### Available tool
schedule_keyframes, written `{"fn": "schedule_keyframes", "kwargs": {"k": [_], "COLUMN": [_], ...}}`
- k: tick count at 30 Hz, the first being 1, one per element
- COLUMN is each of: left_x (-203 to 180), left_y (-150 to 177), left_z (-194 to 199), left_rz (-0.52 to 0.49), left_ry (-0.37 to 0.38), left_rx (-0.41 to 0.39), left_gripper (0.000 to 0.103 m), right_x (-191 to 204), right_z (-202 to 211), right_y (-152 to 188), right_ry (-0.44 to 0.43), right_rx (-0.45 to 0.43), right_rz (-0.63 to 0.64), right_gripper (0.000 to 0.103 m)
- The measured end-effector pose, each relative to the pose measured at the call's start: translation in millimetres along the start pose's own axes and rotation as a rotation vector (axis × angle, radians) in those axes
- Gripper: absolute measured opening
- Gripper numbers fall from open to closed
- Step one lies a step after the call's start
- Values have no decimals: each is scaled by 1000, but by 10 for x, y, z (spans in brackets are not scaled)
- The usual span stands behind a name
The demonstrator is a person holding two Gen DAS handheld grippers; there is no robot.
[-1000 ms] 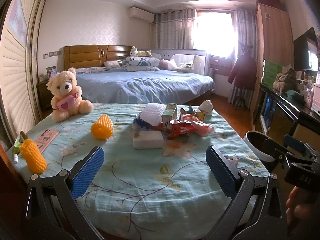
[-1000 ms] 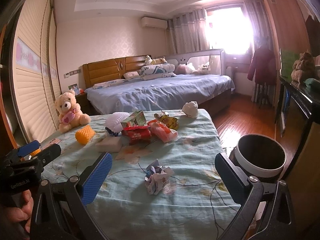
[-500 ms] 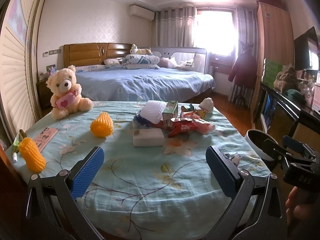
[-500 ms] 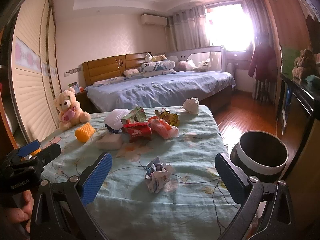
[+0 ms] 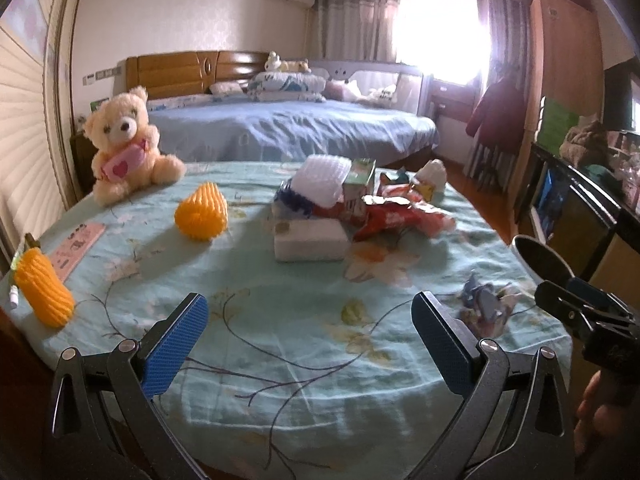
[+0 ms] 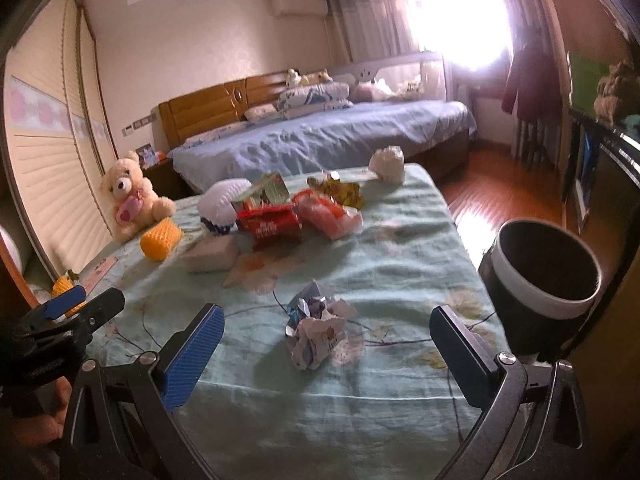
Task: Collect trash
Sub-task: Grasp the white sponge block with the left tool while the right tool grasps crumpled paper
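A crumpled paper wrapper (image 6: 316, 330) lies on the near part of the flowered table cloth (image 6: 400, 264), just ahead of my open, empty right gripper (image 6: 326, 356); it also shows in the left wrist view (image 5: 486, 306). A heap of trash sits mid-table: red snack bags (image 6: 268, 222) (image 5: 394, 216), a green carton (image 6: 266, 192), a white foam block (image 5: 310, 244) and a white tissue ball (image 6: 388, 164). A dark bin with a white band (image 6: 544, 280) stands off the table's right edge. My left gripper (image 5: 310, 338) is open and empty above the near cloth.
A teddy bear (image 5: 124, 144) sits at the table's far left. Two yellow foam nets (image 5: 202, 216) (image 5: 42, 290) and a pink card (image 5: 76, 252) lie on the left side. A bed (image 5: 288, 128) lies behind the table, and a dark cabinet (image 5: 576, 216) stands at the right.
Both grippers have moved forward over the table, so the trash heap and the crumpled wrapper look closer. Both stay open and empty.
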State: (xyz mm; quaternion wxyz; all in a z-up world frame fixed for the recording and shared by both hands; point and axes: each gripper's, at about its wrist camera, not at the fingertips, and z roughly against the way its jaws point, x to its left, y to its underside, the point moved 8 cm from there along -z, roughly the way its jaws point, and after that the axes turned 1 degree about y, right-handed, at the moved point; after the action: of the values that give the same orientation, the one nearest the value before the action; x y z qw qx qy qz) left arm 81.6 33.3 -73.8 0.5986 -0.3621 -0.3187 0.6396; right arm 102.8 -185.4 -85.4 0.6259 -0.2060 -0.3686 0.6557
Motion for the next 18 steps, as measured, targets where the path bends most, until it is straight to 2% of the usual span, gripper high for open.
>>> {"fn": "schedule_keyframes", "kwargs": {"k": [7,13,16,18], "left_x": [122,273,314,333], "left_y": [-31,-96,-122,-133], "left_z": [-424,-786,-974,-1092], "left_rz": [-13,-25,-22,-28], "left_ry": [8,-1,8,6], "left_rx": [88,139,171,193], "left_gripper": [103,103,103,99], "right_x": [2,-16,-28,-38], "right_z": [-242,-433,-492,-531], "right_y": [90,148,167,179], "right_ry": [-13,-14,-17,-23], "right_rx": [81,134,162,178], "right_rz": [-4,-17,-27,-37], "right_gripper": [101,92,85,77]}}
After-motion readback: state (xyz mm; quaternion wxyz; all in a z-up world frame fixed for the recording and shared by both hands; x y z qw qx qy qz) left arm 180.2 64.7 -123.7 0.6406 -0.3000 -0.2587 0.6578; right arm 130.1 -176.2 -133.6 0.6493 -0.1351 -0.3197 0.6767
